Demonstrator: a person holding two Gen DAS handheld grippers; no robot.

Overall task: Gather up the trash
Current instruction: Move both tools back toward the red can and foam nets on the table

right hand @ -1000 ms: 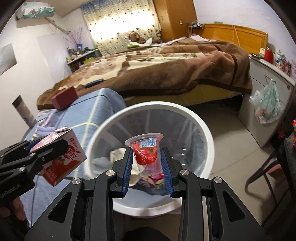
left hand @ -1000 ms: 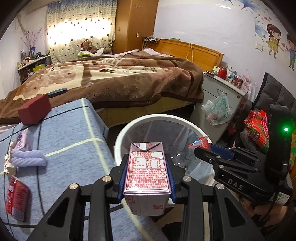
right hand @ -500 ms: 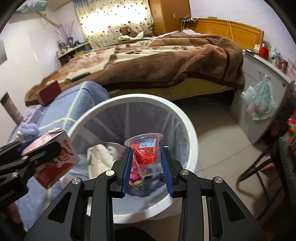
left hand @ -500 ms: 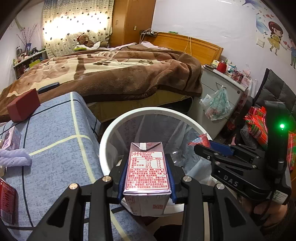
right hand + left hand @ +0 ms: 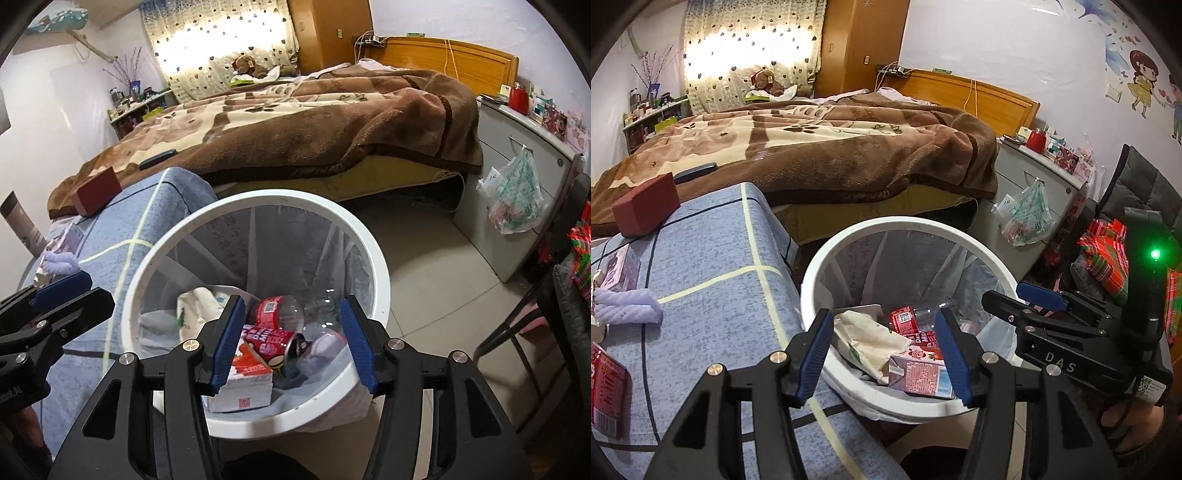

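a: two grippers over the white bin [image 5: 849,251], both with jaws opening and nothing between the pads. the left gripper [image 5: 884,356] hangs above the near rim; the right gripper [image 5: 293,341] is just beside it, over the middle.

b: so where's the trash?

a: down in the bin. the milk carton [image 5: 919,376] lies on its side against the near wall, pink printed panel up, strawberry face showing from the right view. next to it a red drink can [image 5: 273,341], a clear bottle with a red label [image 5: 277,308], crumpled white paper [image 5: 868,338]. the clear cup i can't pick out for certain among the plastic.

b: what could go wrong from here?

a: i'd say the liner. it's loose over the rim, and a finger dragged back low could snag it or tip the bin. the two grippers are close, so swinging both away at once could knock them together.

b: anything left?

a: likely. on the blue cloth [image 5: 713,266] there's a red packet [image 5: 605,391] at the left edge and a small wrapper by a lilac bundle [image 5: 626,312]; reaching across could brush the red box [image 5: 646,210].
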